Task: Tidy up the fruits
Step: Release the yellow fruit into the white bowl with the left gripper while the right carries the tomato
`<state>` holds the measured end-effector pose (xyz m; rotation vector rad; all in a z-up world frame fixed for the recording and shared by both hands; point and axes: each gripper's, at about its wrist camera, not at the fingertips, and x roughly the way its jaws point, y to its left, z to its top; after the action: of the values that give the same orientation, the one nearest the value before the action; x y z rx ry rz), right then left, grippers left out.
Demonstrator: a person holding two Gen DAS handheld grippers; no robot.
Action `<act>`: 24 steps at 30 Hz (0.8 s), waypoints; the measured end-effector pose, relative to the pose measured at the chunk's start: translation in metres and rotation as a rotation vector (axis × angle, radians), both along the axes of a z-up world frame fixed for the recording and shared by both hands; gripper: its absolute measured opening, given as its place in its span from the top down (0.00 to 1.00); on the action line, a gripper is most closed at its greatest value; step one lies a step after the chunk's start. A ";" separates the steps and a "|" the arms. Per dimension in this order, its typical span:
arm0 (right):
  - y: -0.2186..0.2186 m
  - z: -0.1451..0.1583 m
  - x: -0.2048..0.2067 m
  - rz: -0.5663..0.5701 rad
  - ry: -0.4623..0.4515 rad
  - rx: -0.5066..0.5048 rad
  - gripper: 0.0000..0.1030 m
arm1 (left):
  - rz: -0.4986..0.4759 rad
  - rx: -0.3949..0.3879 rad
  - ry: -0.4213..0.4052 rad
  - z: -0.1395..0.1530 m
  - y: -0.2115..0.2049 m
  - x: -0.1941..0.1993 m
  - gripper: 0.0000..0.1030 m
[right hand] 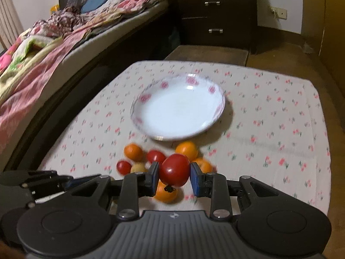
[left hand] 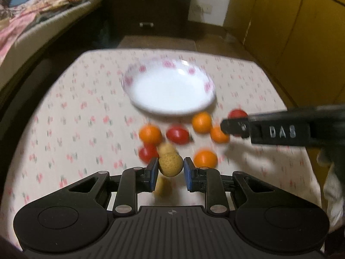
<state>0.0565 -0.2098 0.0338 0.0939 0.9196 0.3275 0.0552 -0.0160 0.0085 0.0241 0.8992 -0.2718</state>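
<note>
The left tool is closed on a small yellow pear; both blue pads touch its wide lower part and the narrow end points away from the camera. The pear is lifted off the table, its blurred shadow is below it.

The right tool is closed on a red tomato, pads on left and right side of it, the dark stem end hanging down. It is also off the table, above an orange fruit.

Near the tools, on the flowered cloth, the rest of the fruits lie in a loose group: approx. four orange ones and three more red ones, e.g. one orange and one red side by side in the left view. Some touch each other; motion blur makes exact contact hard to tell.

Just behind the group stands a white plate w/ pink flowers on the rim, nothing in it. The nearest orange lies just beside its front edge.

Further out: a bed w/ mixed bedding on the left, and a dark drawer cabinet behind the table.
</note>
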 end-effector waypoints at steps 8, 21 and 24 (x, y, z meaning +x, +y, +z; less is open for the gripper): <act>0.000 0.006 0.041 -0.020 -0.019 0.007 0.70 | 0.042 -0.006 -0.029 0.010 -0.006 0.061 0.68; 0.002 -0.022 0.101 0.008 0.014 -0.019 0.70 | 0.080 0.014 0.001 -0.008 -0.019 0.125 0.68; 0.001 -0.028 0.108 0.014 0.026 -0.009 0.70 | 0.087 0.019 0.016 -0.013 -0.019 0.129 0.68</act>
<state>0.1647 -0.2083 0.0058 0.0836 0.9480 0.3354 0.1847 -0.0347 -0.0043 0.0003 0.9167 -0.1833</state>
